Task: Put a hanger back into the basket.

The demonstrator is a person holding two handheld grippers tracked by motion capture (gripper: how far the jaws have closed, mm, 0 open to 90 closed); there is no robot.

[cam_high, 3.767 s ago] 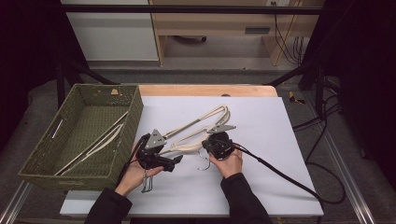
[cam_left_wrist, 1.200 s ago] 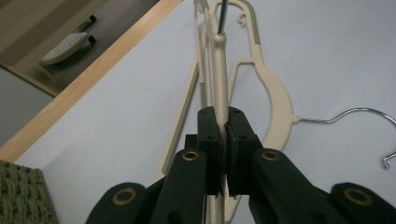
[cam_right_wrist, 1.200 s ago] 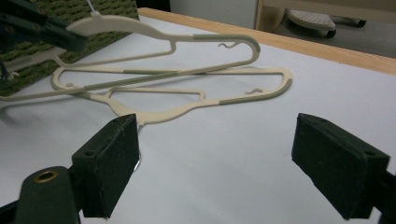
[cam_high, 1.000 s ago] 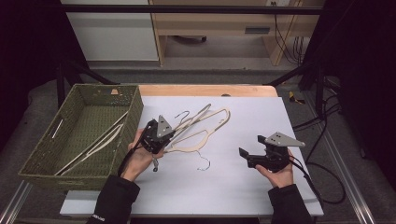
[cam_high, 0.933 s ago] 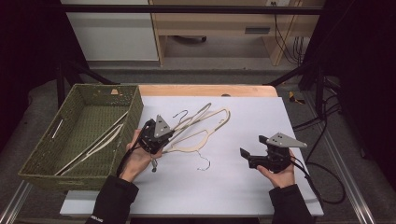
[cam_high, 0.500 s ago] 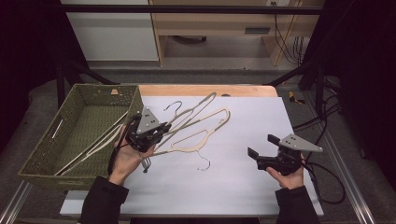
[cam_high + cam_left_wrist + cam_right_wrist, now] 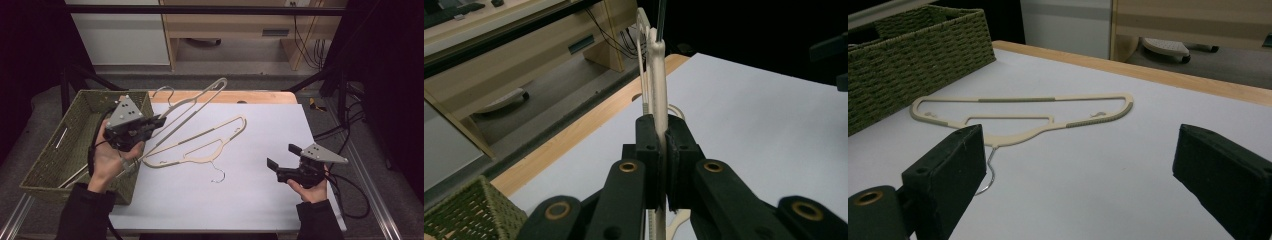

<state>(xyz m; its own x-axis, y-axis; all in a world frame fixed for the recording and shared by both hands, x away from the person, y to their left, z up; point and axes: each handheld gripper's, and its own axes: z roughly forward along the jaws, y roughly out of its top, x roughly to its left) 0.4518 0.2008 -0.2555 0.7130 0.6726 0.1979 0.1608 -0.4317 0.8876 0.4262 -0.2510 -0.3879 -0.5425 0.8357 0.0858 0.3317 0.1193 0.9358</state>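
My left gripper (image 7: pixel 156 121) is shut on a beige hanger (image 7: pixel 192 102), held off the table near the basket, its far end slanting up and to the right. In the left gripper view the pads (image 7: pixel 648 145) clamp the hanger's bar (image 7: pixel 658 75). A second beige hanger (image 7: pixel 200 142) lies flat mid-table, its wire hook (image 7: pixel 218 175) toward me. My right gripper (image 7: pixel 282 156) hovers low at the right. Its jaws have just been opening and stand wide apart, nothing between them; past them the lying hanger (image 7: pixel 1023 117) shows ahead.
A green woven basket (image 7: pixel 47 160) stands at the table's left with pale hangers (image 7: pixel 75 172) in it; it also shows as the basket (image 7: pixel 913 55) at the left of the right gripper view. A wooden table edge (image 7: pixel 260 96) runs along the back. Cables trail off right.
My left hand has lifted the hanger and carried it left toward the basket. My right hand has drifted slightly right and stayed low, after pulling away from the hangers earlier.
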